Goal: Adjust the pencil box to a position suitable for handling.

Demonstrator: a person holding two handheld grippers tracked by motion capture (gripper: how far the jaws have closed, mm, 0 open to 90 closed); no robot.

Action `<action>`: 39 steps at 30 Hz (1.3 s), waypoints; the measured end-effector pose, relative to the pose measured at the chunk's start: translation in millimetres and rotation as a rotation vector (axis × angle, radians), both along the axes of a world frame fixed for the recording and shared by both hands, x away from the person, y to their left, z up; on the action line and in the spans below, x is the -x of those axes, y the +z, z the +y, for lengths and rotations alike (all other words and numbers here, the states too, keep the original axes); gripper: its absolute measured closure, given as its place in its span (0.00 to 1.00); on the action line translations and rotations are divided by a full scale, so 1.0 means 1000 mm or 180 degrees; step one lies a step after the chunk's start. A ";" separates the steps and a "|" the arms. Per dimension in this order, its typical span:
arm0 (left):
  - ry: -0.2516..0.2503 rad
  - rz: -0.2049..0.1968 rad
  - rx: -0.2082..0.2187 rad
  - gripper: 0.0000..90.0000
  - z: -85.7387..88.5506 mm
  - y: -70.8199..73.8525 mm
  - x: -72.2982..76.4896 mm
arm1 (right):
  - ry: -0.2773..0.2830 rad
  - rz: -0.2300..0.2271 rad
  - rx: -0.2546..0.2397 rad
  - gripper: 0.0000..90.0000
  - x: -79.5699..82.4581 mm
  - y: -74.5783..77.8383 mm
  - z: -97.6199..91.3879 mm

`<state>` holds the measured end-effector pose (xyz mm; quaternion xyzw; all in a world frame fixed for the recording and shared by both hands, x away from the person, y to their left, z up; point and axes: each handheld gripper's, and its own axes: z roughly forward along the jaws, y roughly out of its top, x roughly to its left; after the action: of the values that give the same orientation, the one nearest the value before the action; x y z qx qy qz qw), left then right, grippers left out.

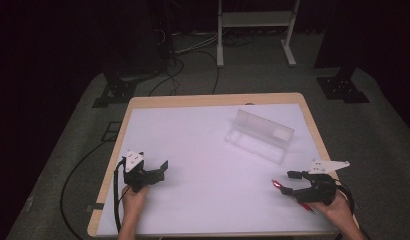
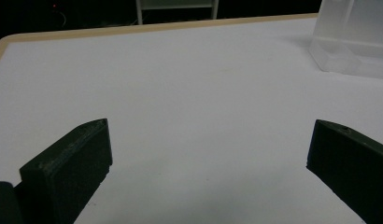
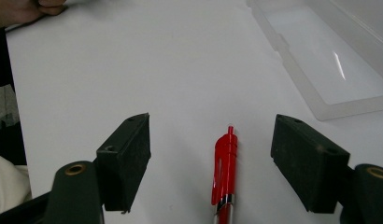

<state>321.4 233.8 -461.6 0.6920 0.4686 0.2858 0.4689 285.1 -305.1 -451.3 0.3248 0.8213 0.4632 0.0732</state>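
Right gripper view: red pen (image 3: 225,163) between parted fingers (image 3: 126,161).

We see a dim room: its back wall (image 1: 68,30) across the top of the frame lies almost wholly in black. The floor (image 1: 378,130) is grey carpet, brighter near the middle and fading toward the upper corners. At top centre stands a white metal frame (image 1: 255,20) on two long feet. Black cables (image 1: 193,60) snake over the carpet from upper centre, and another (image 1: 75,175) curves down the lower left. Dark stand bases (image 1: 118,90) sit at left and right of the upper middle. In the centre, a wood-edged table (image 1: 213,100) carries a white top, evenly lit from above.
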 end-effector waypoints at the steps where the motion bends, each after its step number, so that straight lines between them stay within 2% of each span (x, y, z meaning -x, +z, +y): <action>1: -0.0004 -0.0003 -0.0004 0.00 0.000 0.000 0.000 | -0.0010 0.0003 0.0002 0.30 0.000 0.000 0.000; 14: -0.0012 -0.0007 -0.0008 0.00 0.000 0.000 0.000 | -0.0001 -0.0064 0.0015 0.30 -0.006 0.010 0.005; 24: -0.0034 -0.0009 -0.0016 0.00 0.000 0.000 0.001 | -0.0018 -0.0153 0.0094 0.30 -0.020 0.022 0.017; 39: -0.0026 0.0003 -0.0002 0.00 0.000 0.000 0.000 | -0.0005 -0.0161 0.0207 0.30 -0.044 0.042 0.030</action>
<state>321.0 234.0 -461.6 0.6942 0.4659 0.2837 0.4697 328.9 -275.1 -409.3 0.3111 0.8336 0.4443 0.1049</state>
